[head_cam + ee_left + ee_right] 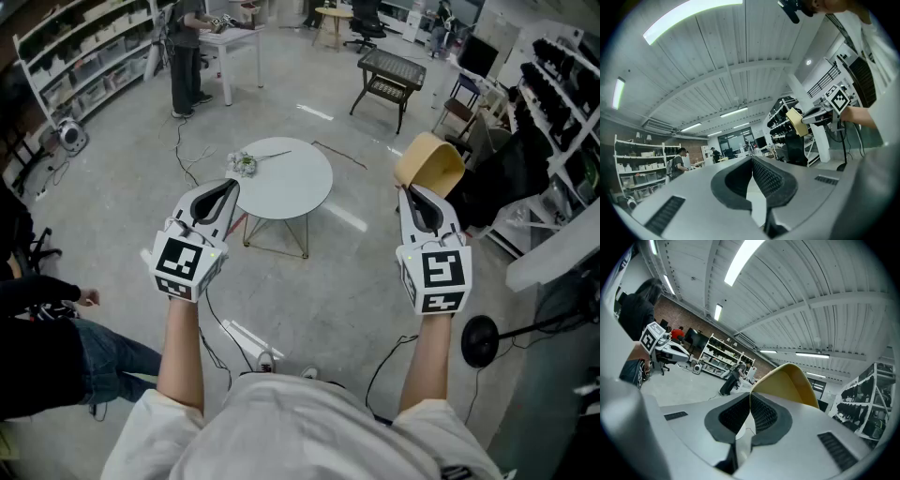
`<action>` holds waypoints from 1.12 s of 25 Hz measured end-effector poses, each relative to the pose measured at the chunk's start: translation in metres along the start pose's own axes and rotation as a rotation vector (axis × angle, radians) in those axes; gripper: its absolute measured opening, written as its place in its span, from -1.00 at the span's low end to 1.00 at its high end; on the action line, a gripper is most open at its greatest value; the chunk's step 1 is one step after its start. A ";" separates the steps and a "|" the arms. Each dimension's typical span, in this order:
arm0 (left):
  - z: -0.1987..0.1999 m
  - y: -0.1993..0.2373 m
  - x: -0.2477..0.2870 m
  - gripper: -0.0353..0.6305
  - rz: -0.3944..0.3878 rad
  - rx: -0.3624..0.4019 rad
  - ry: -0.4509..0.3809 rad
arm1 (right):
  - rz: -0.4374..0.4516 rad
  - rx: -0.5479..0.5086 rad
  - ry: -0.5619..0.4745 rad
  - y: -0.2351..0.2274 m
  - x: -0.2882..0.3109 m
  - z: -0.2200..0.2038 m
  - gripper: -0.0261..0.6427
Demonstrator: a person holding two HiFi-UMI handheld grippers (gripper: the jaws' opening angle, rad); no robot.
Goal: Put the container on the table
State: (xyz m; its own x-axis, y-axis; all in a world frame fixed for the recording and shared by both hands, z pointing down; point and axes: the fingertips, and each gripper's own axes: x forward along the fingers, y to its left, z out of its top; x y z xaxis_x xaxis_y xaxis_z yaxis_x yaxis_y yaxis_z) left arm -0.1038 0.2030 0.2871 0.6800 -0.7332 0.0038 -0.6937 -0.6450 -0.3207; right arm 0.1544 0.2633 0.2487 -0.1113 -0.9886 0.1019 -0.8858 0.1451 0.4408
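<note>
A tan, bowl-shaped container [429, 164] hangs in the air to the right of a round white table [291, 187]. My right gripper [412, 194] is shut on its rim. In the right gripper view the container's yellow wall [787, 383] rises just beyond the closed jaws of my right gripper [750, 394]. My left gripper [228, 187] is shut with nothing in it and hovers over the table's near left edge. The left gripper view shows the left gripper [752, 159] with its pads together, and the container [797, 122] off to the right.
A small leafy clump [245, 163] lies at the table's left edge. Cables run across the floor. A black bench [389, 75] stands beyond, shelves [84, 56] line the left wall, a person [187, 52] stands at a far desk, and a round stand base [480, 339] sits at right.
</note>
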 end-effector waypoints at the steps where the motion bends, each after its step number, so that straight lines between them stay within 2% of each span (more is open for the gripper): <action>1: 0.002 -0.003 0.001 -0.83 0.000 0.001 0.000 | 0.002 0.001 0.000 -0.003 -0.002 -0.001 -0.86; 6: 0.004 -0.015 0.012 -0.83 0.020 0.005 0.005 | 0.040 0.023 -0.032 -0.015 -0.001 -0.010 -0.86; 11: -0.015 -0.024 0.033 -0.83 0.021 -0.007 0.055 | 0.096 0.026 -0.038 -0.026 0.020 -0.027 -0.86; 17: -0.043 0.007 0.075 -0.83 0.042 -0.020 0.063 | 0.107 0.021 -0.025 -0.030 0.085 -0.042 -0.86; 22: -0.083 0.073 0.138 -0.83 0.055 -0.026 0.042 | 0.098 0.013 -0.001 -0.032 0.182 -0.054 -0.86; 28: -0.130 0.213 0.249 -0.83 0.059 -0.015 0.022 | 0.064 0.024 0.066 -0.034 0.359 -0.047 -0.86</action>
State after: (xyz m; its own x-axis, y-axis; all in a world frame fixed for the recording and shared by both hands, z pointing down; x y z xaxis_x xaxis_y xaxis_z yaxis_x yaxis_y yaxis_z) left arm -0.1132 -0.1450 0.3424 0.6324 -0.7746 0.0065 -0.7360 -0.6035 -0.3068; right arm 0.1658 -0.0944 0.3123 -0.1382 -0.9724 0.1881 -0.8885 0.2057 0.4103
